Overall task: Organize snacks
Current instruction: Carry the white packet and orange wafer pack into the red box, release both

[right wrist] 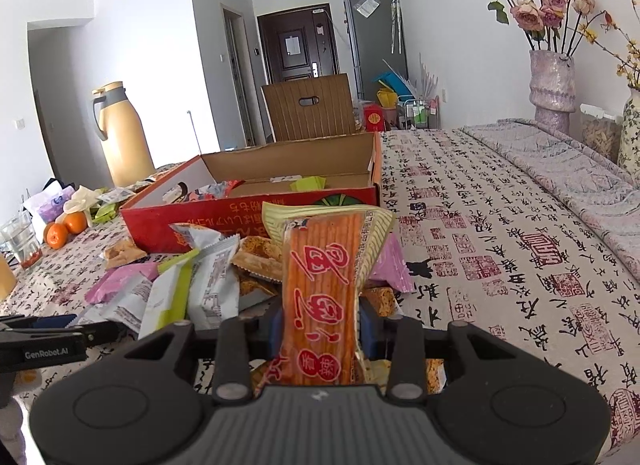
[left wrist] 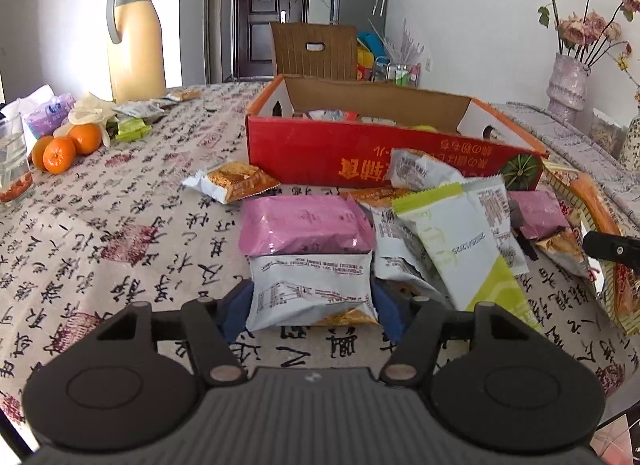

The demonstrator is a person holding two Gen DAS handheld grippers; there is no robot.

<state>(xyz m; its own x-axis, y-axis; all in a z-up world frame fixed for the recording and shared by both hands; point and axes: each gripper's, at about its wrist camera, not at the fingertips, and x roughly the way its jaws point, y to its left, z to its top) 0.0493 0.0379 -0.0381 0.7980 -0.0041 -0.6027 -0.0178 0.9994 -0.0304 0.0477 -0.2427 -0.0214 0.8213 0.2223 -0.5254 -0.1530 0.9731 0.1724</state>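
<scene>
Left gripper (left wrist: 312, 305), low over a tablecloth (left wrist: 120, 225) printed with black calligraphy, has its blue pads pressed against both edges of a white snack packet (left wrist: 310, 285), jaws about half closed on it. Right gripper (right wrist: 318, 323) clamps a long orange packet (right wrist: 320, 285) with red characters, its jaws drawn narrow around it and the packet standing up toward the lens.

Between the two lies a loose heap of wrapped snacks, directly in front of a red cardboard box (left wrist: 360, 153) whose top is open. Only the left wrist view shows the pink packet (left wrist: 306, 227) touching the far end of the gripped white one, a white-and-green packet (left wrist: 460, 233) leaning just to its right, and a single orange-printed packet (left wrist: 236, 181) lying apart near the box's left corner. That view also catches the other gripper's black fingertip at the right edge.

Only the right wrist view looks over the box wall: a few packets sit inside, one of them yellow-green (right wrist: 308, 184), with much bare cardboard floor. It also shows the left gripper's arm entering at lower left.

Both views take in one tan thermos jug (left wrist: 134, 41), a wooden chair back (left wrist: 314, 51) beyond the table and one pink vase (right wrist: 552, 85) of faded roses. Three oranges (left wrist: 64, 147) are seen from the left wrist; from the right wrist only two can be made out.
</scene>
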